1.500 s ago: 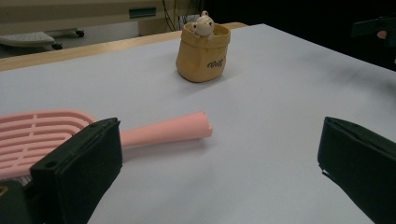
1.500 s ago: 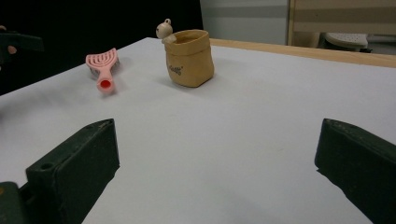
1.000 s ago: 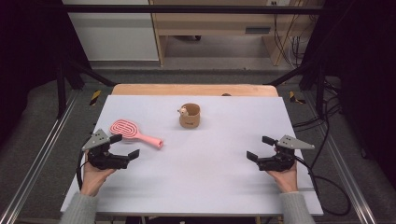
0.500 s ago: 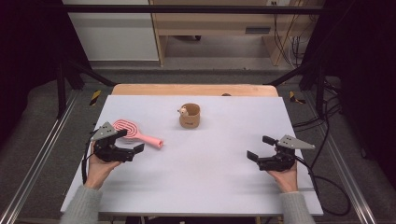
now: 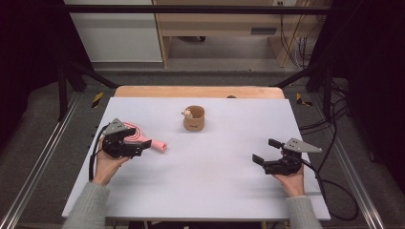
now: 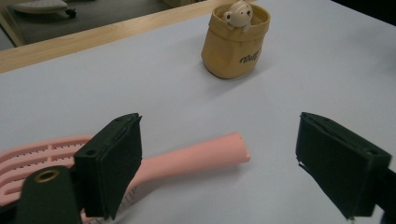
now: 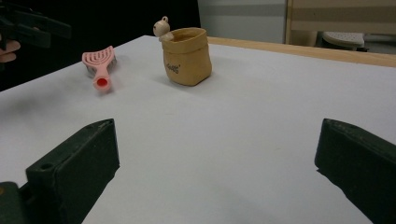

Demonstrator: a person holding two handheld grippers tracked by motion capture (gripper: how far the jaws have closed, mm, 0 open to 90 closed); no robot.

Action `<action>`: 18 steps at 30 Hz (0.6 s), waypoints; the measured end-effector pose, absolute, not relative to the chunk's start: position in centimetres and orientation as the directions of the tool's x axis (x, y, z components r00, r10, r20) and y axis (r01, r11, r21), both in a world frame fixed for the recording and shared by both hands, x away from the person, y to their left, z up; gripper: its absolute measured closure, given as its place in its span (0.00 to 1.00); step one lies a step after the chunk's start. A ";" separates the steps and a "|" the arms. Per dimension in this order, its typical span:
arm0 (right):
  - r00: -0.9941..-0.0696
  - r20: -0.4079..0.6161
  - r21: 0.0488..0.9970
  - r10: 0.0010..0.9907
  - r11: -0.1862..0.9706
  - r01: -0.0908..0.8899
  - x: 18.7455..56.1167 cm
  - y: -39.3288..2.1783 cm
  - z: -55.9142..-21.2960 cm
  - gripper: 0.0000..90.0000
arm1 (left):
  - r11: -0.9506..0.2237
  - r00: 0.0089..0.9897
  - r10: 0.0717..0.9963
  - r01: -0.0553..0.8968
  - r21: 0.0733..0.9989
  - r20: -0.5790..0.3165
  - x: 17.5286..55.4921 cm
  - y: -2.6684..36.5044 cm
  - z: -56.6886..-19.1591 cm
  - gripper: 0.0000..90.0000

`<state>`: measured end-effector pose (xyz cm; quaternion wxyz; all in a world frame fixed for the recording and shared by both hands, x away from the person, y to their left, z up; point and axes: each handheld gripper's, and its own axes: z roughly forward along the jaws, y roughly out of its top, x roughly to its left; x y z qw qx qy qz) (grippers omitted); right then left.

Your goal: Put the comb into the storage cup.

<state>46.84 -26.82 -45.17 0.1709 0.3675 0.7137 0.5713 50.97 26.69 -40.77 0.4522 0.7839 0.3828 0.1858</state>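
Our left tool [image 6: 219,163] spread, jaws just been closing, pink brush [image 6: 187,156] handle between them, untouched. Right tool [image 5: 271,155] spread, idle. Risk: off-centre pinch spins handle across tabletop [image 5: 215,191].

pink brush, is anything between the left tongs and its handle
Nothing visible is in the way. The left tongs are open and have just been closing, with the pink brush handle lying between the jaws and no pad pressing on it yet. The tan pouch sits farther back on the table, clear of the handle.
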 end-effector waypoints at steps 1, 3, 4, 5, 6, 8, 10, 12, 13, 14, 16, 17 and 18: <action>-0.672 0.177 0.941 0.720 0.077 0.329 46.8 -26.8 -45.2 0.00 | -0.300 0.635 0.770 0.435 0.849 -0.053 51.1 26.6 -40.8 0.21; -0.671 0.178 0.941 0.720 0.075 0.330 46.8 -26.8 -45.2 0.00 | -0.298 0.631 0.773 0.444 0.845 -0.059 51.4 26.6 -41.0 0.25; -0.672 0.176 0.941 0.719 0.077 0.329 46.8 -26.8 -45.2 0.00 | -0.297 0.632 0.772 0.449 0.843 -0.065 51.6 26.5 -41.1 0.27; -0.671 0.178 0.941 0.719 0.076 0.330 46.8 -26.8 -45.2 0.00 | -0.299 0.629 0.775 0.452 0.840 -0.062 51.7 26.4 -41.1 0.29; -0.671 0.178 0.941 0.719 0.076 0.330 46.8 -26.8 -45.2 0.00 | -0.299 0.629 0.775 0.452 0.840 -0.062 51.7 26.4 -41.1 0.31; -0.672 0.177 0.941 0.719 0.076 0.330 46.8 -26.8 -45.2 0.00 | -0.302 0.624 0.779 0.463 0.833 -0.065 52.2 26.2 -41.3 0.35; -0.671 0.177 0.941 0.720 0.077 0.330 46.8 -26.8 -45.2 0.00 | -0.300 0.621 0.781 0.468 0.832 -0.067 52.4 26.0 -41.4 0.39; -0.672 0.178 0.941 0.719 0.076 0.331 46.9 -26.8 -45.2 0.00 | -0.303 0.621 0.781 0.468 0.830 -0.065 52.6 25.9 -41.5 0.43; -0.671 0.177 0.940 0.720 0.077 0.331 46.8 -26.8 -45.2 0.00 | -0.303 0.619 0.783 0.470 0.829 -0.065 52.7 25.8 -41.6 0.45; -0.671 0.178 0.940 0.720 0.076 0.331 46.8 -26.8 -45.2 0.00 | -0.304 0.620 0.782 0.472 0.827 -0.066 52.8 25.7 -41.6 0.47; -0.672 0.177 0.941 0.719 0.076 0.330 46.8 -26.8 -45.2 0.00 | -0.311 0.614 0.787 0.478 0.821 -0.058 53.0 25.5 -41.8 0.53; -0.672 0.177 0.941 0.719 0.076 0.330 46.8 -26.8 -45.2 0.00 | -0.316 0.612 0.789 0.479 0.819 -0.054 53.1 25.5 -41.9 0.55; -0.672 0.177 0.941 0.720 0.076 0.330 46.8 -26.8 -45.2 0.00 | -0.316 0.608 0.792 0.481 0.818 -0.052 53.2 25.4 -41.9 0.57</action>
